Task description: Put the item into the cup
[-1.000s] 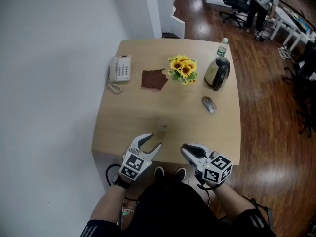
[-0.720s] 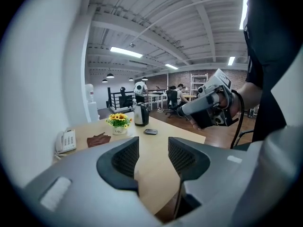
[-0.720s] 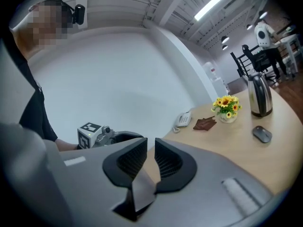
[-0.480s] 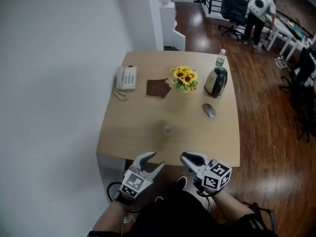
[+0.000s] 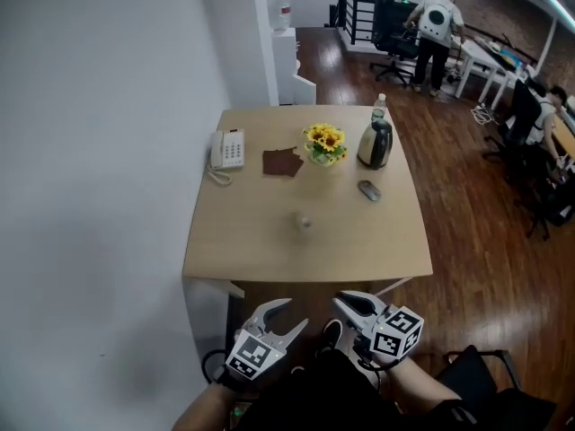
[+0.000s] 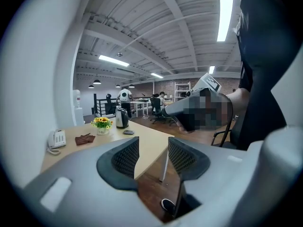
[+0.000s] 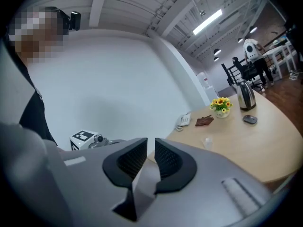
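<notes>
At bench (image 5: 260, 241) left edge: telephone (image 5: 226, 149), parked by the wall, clear of the working middle; beside it a brown cloth (image 5: 281, 162). Below the near edge, off the bench: left tool (image 5: 286, 317), jaws spread, gripping nothing; held low at the body, probably idle rather than reaching. Mid-bench, alone with bare wood all round: small clear cup (image 5: 304, 223), upright, likely kept apart for easy access; contents too small to tell. Behind it: sunflowers (image 5: 324, 142). Then right tool (image 5: 352, 305), also low and short of the bench, jaws nearly pressed together, thin slit, nothing in it. Further right: mouse (image 5: 368, 189), kettle (image 5: 375, 145). No loose item identifiable; possibly already in cup.
</notes>
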Demonstrator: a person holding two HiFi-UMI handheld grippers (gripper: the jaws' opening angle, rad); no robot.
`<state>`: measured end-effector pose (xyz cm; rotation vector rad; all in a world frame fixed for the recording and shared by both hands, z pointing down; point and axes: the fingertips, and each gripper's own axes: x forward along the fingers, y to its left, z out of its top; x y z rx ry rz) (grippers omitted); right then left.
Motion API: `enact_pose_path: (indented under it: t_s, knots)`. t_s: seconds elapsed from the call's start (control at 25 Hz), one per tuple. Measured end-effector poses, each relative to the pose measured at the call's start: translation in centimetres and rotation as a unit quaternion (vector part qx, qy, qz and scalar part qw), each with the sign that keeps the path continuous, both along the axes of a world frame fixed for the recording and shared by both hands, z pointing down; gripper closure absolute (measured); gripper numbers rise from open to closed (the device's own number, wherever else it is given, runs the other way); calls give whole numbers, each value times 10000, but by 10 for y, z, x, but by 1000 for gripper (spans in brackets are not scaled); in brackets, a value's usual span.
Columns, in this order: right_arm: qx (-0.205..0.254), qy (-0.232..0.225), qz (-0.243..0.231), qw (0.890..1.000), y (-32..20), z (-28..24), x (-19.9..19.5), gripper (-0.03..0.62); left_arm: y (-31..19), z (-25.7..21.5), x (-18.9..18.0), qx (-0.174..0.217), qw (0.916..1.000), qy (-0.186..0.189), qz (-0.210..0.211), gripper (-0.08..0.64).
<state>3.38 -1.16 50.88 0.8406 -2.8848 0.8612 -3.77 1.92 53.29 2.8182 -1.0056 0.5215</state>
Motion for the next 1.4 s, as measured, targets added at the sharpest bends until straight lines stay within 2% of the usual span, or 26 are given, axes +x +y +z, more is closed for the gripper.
enact_pose_path:
  t_s: [0.28,0.56,0.68,0.96,1.24,1.4]
  knots:
    - [-103,40,322,9994,91,-6,0,534,90,-3,-20,-73,9999,89,89,373]
    - [63,285,305,9991,140,-14,7,554,127,-15,-17,53,9998,193,43,373]
    - [146,296,217,9992,153,-20,11,583,140,-20,-11,110,9996,250,-25,373]
    - [384,363,45,9986,172,-35,27,583,164,-25,5,62,9994,303,-166,373]
    - [195,304,114,9993,189,-26,42,583,178,-28,15,70,9993,305,-216,373]
    - [240,310,76,9992,195,-26,45,583,182,-30,19,112,9994,269,-184,373]
